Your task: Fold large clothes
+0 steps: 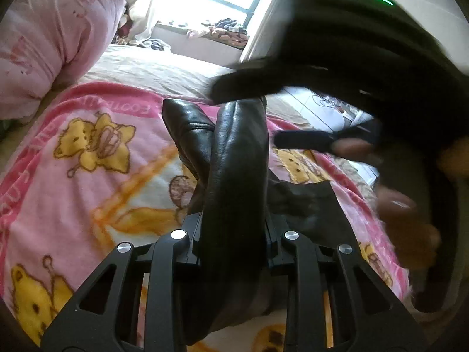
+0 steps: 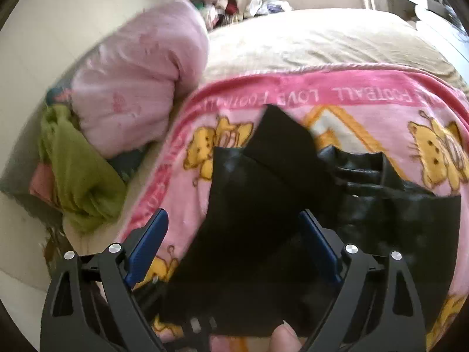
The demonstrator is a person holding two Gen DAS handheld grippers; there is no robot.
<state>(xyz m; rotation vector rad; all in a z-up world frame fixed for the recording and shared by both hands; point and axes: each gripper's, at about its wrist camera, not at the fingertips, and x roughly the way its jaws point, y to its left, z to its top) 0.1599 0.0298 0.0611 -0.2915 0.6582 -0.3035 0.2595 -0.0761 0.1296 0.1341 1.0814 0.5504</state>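
Note:
A black leather garment (image 1: 234,170) lies on the pink bear-print blanket (image 1: 88,164). My left gripper (image 1: 234,234) is shut on a thick fold of this garment, which rises up between its fingers. In the right wrist view the garment (image 2: 263,205) lies spread on the blanket (image 2: 366,102), with a matte black flap over shiny leather. My right gripper (image 2: 234,234) is open, its blue pads (image 2: 149,243) on either side of the black flap. The right gripper body and a hand (image 1: 366,152) show blurred at the right of the left wrist view.
A pink quilt (image 2: 140,73) lies bunched at the left of the bed, with green cloth (image 2: 79,176) beside it. A beige sheet (image 2: 307,41) covers the far bed. A window and cluttered sill (image 1: 217,29) lie beyond. A fingertip (image 2: 284,337) shows at the bottom edge.

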